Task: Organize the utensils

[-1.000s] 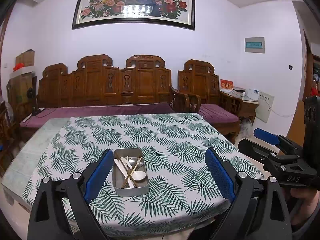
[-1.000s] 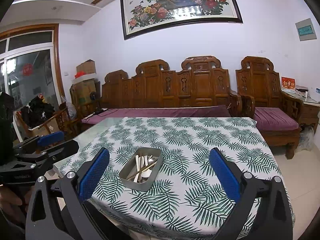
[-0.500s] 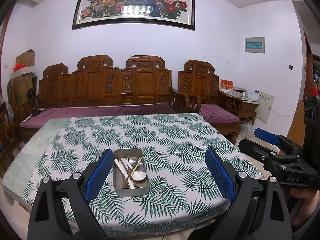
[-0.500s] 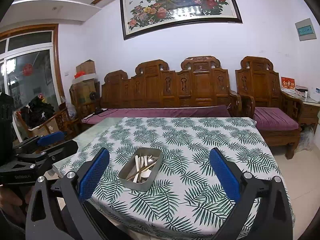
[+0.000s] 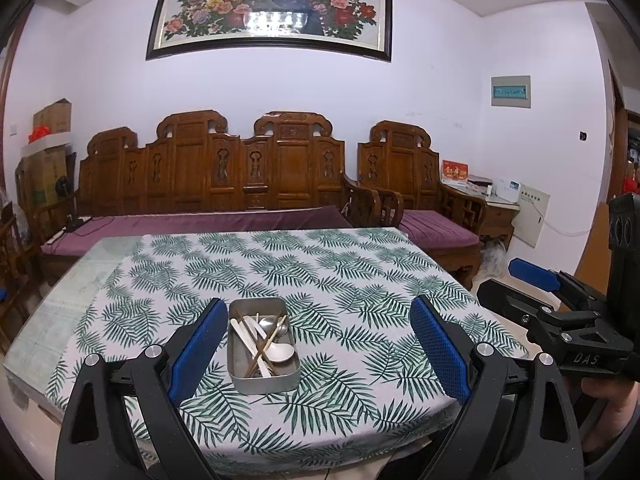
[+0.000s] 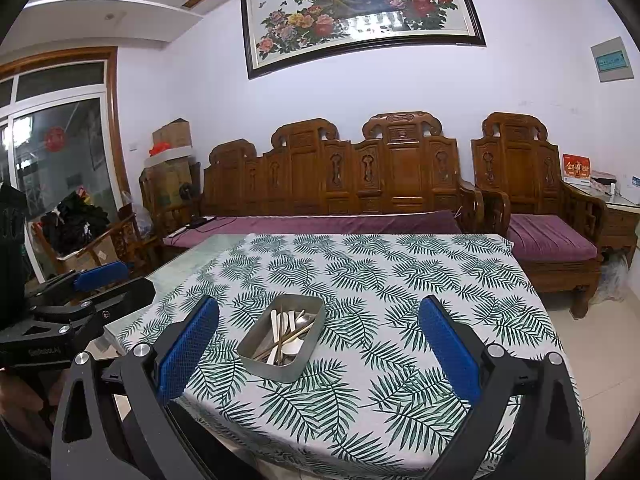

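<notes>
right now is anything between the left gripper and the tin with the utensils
Nothing visible. The left gripper is open above the near table edge, and only bare leaf-print tablecloth lies between its fingers and the tin.

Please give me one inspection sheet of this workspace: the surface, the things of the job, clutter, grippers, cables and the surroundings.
Surface: table under a leaf-print tablecloth; bare strip on its left.
Job's things: metal tray near the front edge, holding white spoons, a metal spoon and chopsticks, mixed and crossed.
Clutter: nothing seen on the table.
Grippers: left hand-held gripper and right hand-held gripper both open, holding nothing, short of the tray.
Cables: one on the bench cushion.
Surroundings: carved wooden bench, armchair, framed peacock painting, cardboard boxes.
</notes>
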`<state>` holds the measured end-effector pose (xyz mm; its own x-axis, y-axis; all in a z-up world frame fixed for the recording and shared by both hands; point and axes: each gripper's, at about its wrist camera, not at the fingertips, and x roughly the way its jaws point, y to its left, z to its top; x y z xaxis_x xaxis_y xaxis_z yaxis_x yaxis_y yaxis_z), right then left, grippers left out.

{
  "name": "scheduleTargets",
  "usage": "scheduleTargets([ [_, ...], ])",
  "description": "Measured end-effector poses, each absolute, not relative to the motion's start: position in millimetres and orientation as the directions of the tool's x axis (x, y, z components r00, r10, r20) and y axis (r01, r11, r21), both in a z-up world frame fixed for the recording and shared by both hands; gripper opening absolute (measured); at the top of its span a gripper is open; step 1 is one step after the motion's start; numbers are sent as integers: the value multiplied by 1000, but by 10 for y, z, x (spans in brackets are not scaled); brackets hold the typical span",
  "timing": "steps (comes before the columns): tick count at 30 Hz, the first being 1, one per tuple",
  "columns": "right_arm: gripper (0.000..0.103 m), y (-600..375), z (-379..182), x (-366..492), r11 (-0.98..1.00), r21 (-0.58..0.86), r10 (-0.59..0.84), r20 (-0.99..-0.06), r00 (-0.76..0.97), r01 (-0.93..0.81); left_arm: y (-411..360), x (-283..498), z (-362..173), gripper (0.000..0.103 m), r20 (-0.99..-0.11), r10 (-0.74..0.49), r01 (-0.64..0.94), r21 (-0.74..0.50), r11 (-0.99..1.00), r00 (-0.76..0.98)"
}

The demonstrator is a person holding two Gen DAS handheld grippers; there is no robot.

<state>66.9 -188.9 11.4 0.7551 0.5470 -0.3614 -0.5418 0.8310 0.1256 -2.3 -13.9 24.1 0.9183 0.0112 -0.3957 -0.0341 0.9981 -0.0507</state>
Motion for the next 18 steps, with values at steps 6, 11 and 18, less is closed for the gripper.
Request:
scheduleTargets([
  [6, 101, -1890, 113, 670, 831, 126, 547, -361, 755, -541, -143, -8, 238, 89, -399, 19, -42, -50, 998, 917],
  [11, 101, -1891, 114, 669, 831, 126, 547, -361, 755, -542, -144, -4, 234, 89, -400, 21, -44, -49, 998, 916],
  [18, 101, -1892, 114, 671, 831, 127, 547, -361, 755, -541, -150, -9, 237, 89, -400, 19, -43, -51, 998, 916],
])
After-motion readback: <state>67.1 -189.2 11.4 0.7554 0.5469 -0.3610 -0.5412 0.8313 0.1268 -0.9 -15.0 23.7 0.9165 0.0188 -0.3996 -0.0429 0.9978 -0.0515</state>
